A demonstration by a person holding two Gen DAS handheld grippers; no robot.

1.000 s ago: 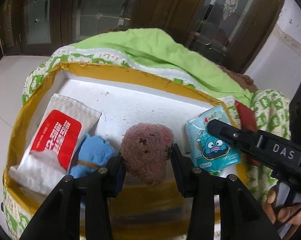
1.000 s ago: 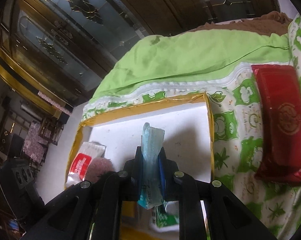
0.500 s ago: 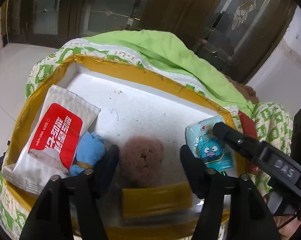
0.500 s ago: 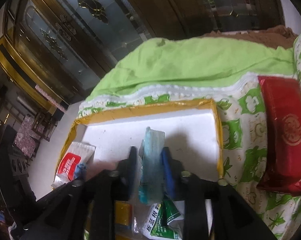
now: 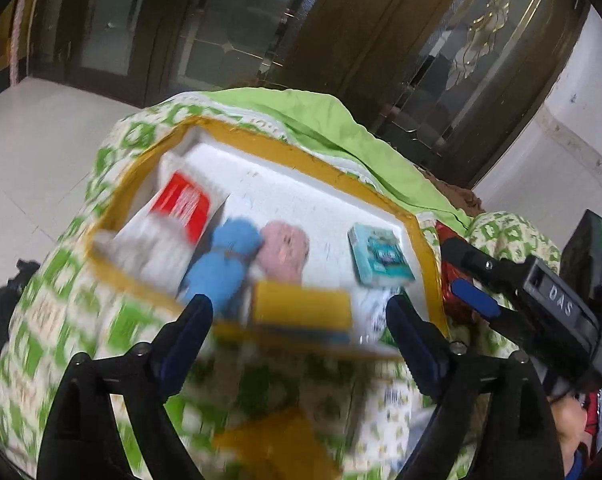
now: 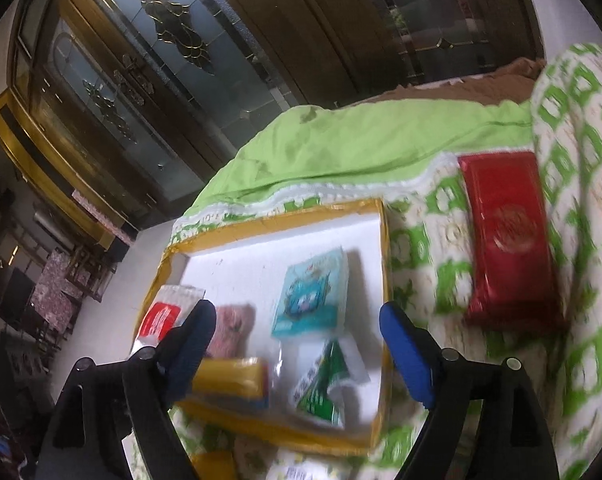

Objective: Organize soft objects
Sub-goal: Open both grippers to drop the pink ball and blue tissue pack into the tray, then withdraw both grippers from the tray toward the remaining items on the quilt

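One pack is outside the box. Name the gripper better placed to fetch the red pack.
Right. The red pack lies on the quilt just right of the open right gripper. The left gripper, also open, faces the box.

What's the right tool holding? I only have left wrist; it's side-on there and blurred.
Observer: Nothing. The right tool is open, with the teal packet lying flat in the box beyond its fingertips.
Operator: What's the red thing behind it?
Observer: A long red packet, lying outside the box on the green-patterned quilt, to the box's right.
Operator: Anything in the near right corner of the box? My own finger covers it.
Observer: Yes, a green-and-white packet, just nearer than the teal one.
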